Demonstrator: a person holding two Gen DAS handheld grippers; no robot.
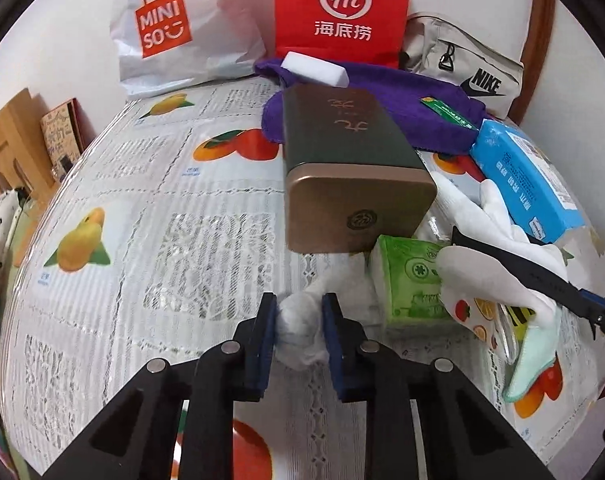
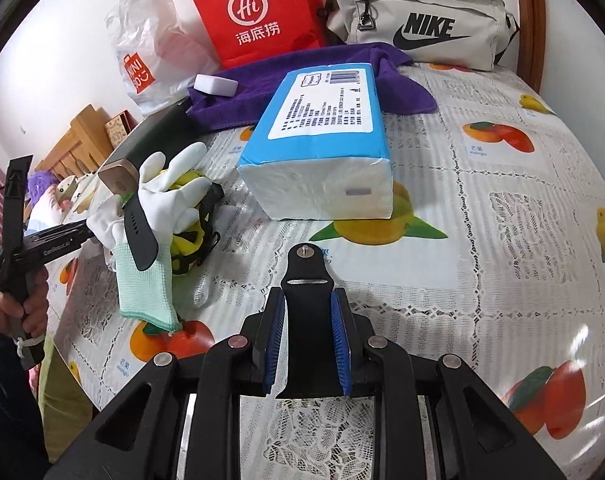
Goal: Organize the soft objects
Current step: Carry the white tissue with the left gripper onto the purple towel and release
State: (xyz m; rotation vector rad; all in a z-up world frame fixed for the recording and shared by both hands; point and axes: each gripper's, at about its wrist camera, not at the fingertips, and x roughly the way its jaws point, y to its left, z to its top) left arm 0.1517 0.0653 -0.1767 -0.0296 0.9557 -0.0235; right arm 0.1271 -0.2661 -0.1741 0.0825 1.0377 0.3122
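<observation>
Left wrist view: your left hand-held gripper pinches a bunched white cloth at lower centre, just below the gold-ended tin, on the desk. Right wrist view: your right hand-held gripper clamps a black strap, long axis pointing up-frame. The glove pile lies left of it, nearer your left hand-held gripper.

Left gripper clamped; right gripper clamped
</observation>
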